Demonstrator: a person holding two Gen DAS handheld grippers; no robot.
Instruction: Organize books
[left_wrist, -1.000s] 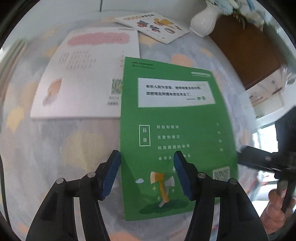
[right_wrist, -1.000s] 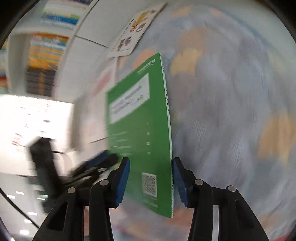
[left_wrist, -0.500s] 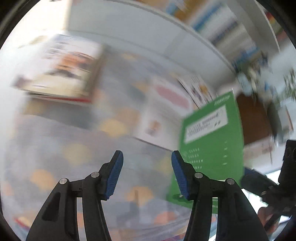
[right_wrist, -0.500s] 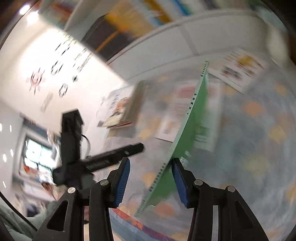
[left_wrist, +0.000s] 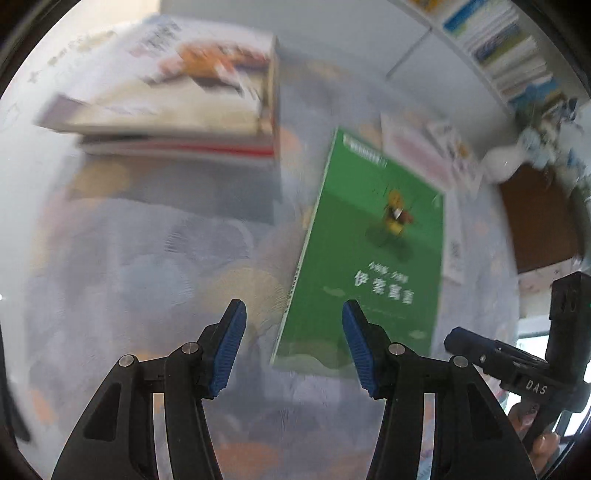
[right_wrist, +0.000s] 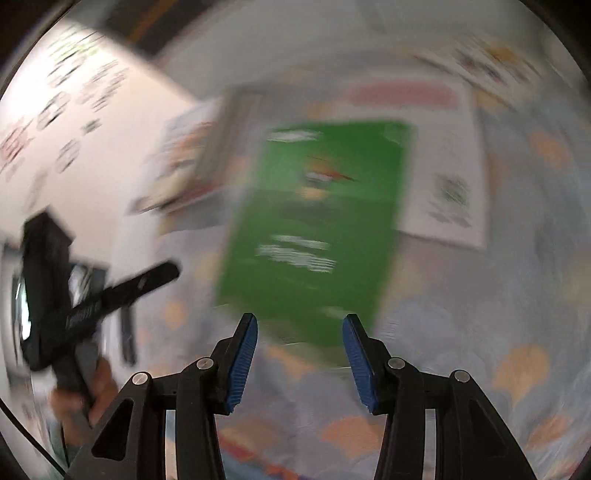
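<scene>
Judging by blurred views, little is left: a stack (left_wrist: 177, 110) is already built, the green book (left_wrist: 369, 266) lies front-up beside it, seemingly freed, two thin books (right_wrist: 443, 166) are unsorted, and both left gripper (left_wrist: 291, 347) and right gripper (right_wrist: 299, 354) are held part-open, empty.

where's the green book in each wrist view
Left wrist: green book lies right of centre, its near edge just beyond the right fingertip, front cover up.
Right wrist: green book sits at centre, blurred, just beyond both fingertips.
Shared landmark: the stack of books, upper left of the green book in both views.
</scene>
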